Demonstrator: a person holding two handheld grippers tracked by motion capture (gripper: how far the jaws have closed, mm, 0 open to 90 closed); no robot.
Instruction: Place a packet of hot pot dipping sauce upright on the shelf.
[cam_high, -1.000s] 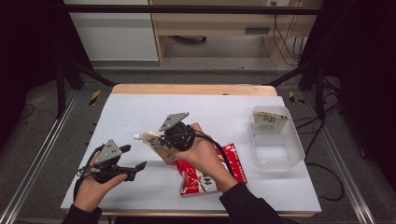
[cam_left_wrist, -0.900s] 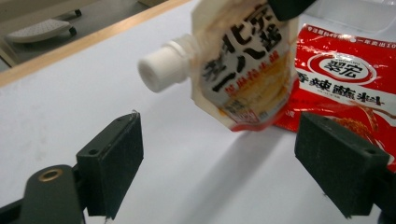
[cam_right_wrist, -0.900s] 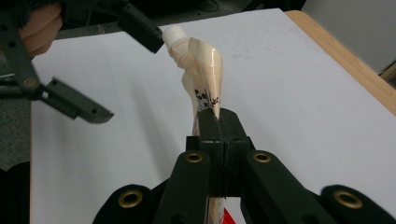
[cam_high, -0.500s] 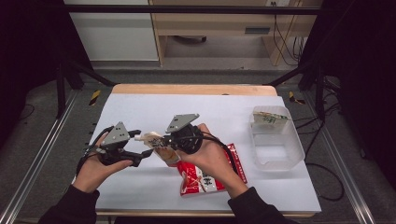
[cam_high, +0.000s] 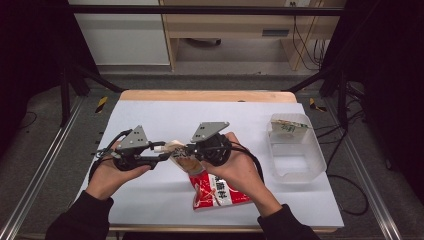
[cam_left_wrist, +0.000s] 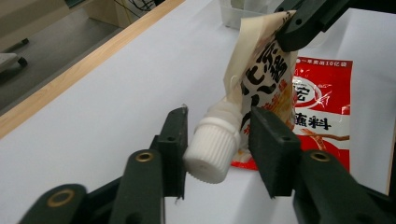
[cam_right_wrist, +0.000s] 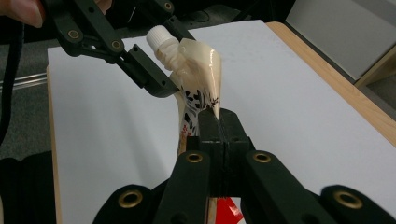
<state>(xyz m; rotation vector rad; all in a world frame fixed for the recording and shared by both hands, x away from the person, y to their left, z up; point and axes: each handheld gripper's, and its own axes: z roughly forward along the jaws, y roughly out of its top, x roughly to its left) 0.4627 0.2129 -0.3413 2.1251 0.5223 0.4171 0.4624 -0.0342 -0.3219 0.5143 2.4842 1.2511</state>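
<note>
In the high view, the left claw (cam_high: 162, 154) and the right claw (cam_high: 189, 149) meet over the white tabletop (cam_high: 150, 120), both at a cream sauce pouch (cam_high: 181, 157) held above a red packet (cam_high: 216, 190); a clear plastic bin (cam_high: 295, 150) sits well apart to the right. In the left gripper view, the left claw (cam_left_wrist: 215, 140) straddles the pouch's white screw cap (cam_left_wrist: 211, 149): its jaws have just been closing, one pad touching the cap, the other with a gap beside it. In the right gripper view, the right claw (cam_right_wrist: 219, 128) is pressed together, pinching the pouch's (cam_right_wrist: 196, 79) flat bottom edge, with the cap (cam_right_wrist: 157, 36) pointing away toward the other claw (cam_right_wrist: 161, 46).
</note>
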